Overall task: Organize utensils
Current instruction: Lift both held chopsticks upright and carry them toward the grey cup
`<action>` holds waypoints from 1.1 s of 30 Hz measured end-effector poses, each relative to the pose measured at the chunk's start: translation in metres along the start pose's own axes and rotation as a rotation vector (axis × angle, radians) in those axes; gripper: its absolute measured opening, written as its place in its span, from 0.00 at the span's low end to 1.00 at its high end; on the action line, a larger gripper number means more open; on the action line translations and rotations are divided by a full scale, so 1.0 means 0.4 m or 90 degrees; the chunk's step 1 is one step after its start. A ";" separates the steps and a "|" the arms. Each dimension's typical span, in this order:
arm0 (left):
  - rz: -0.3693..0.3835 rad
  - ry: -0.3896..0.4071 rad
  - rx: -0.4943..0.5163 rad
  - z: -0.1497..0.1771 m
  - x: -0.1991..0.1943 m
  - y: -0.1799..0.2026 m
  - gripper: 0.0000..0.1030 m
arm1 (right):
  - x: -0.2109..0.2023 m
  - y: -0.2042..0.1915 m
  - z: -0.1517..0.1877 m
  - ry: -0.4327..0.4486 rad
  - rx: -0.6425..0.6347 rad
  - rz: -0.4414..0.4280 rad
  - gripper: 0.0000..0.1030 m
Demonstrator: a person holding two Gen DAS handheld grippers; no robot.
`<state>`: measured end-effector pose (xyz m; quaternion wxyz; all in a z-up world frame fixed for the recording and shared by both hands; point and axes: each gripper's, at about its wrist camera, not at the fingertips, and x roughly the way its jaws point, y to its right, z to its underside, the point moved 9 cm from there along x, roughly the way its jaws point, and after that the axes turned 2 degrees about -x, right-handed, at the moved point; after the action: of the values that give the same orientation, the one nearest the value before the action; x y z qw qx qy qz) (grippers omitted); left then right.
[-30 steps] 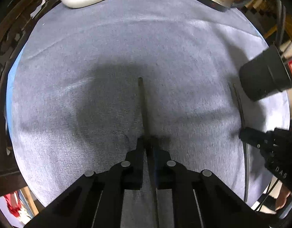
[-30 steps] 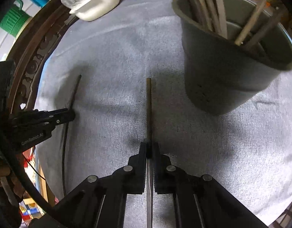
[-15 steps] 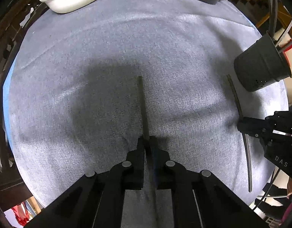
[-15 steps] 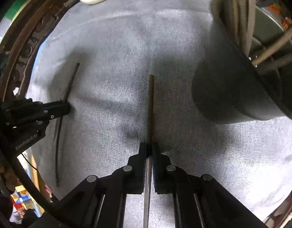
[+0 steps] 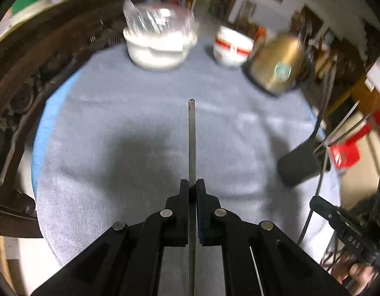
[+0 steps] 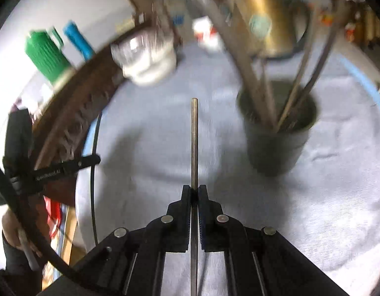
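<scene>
Grey woven cloth (image 5: 130,128) over round counter, seen from both wrist views. Left gripper (image 5: 192,185) tilted up and forward, jaws closed on thin grey metal chopstick (image 5: 191,143), rod pointing straight ahead above cloth. Right gripper (image 6: 194,190) likewise raised, jaws clamped on slim dull-brown chopstick (image 6: 194,145), tip aimed between white lidded bowl (image 6: 150,64) and dark grey round utensil cup (image 6: 278,143). Cup upright on cloth, right of held stick, several long sticks leaning out of it. Both views motion-blurred; far objects soft. Brass-coloured kettle (image 5: 276,66) and red-banded white bowl (image 5: 231,49) at far edge, outlines smeared. Rear ends of both chopsticks run out of frame. Left gripper in right wrist view at left edge (image 6: 91,160), partly cut off.
</scene>
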<state>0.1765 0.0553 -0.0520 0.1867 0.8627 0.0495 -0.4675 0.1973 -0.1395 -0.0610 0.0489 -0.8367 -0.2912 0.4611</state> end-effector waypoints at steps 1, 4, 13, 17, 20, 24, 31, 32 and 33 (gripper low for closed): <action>-0.002 0.020 -0.005 -0.008 -0.011 0.001 0.05 | -0.017 -0.002 -0.005 0.028 0.002 -0.003 0.06; 0.014 0.085 -0.017 -0.023 -0.052 0.011 0.05 | -0.083 -0.013 -0.017 0.121 -0.003 0.018 0.06; -0.031 0.288 -0.022 -0.066 -0.114 0.019 0.05 | -0.206 0.015 -0.061 0.302 -0.034 0.139 0.06; -0.056 0.350 0.004 -0.066 -0.109 0.027 0.05 | -0.201 0.034 -0.053 0.326 -0.038 0.171 0.06; -0.070 0.352 0.016 -0.047 -0.093 0.021 0.05 | -0.195 0.036 -0.042 0.320 -0.047 0.180 0.06; -0.075 0.346 0.017 -0.015 -0.085 0.001 0.05 | -0.199 0.030 -0.011 0.314 -0.063 0.185 0.06; -0.077 0.371 0.026 0.029 -0.152 -0.017 0.07 | -0.256 0.025 0.032 0.328 -0.067 0.183 0.06; -0.074 0.374 0.030 0.039 -0.166 -0.018 0.07 | -0.264 0.024 0.036 0.329 -0.065 0.182 0.06; -0.073 0.375 0.031 0.046 -0.175 -0.019 0.07 | -0.273 0.024 0.042 0.329 -0.062 0.182 0.06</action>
<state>0.1210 0.0616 -0.0055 0.1168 0.9612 0.1390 -0.2076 0.1441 -0.2086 0.0072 0.0157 -0.9603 -0.1703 0.2203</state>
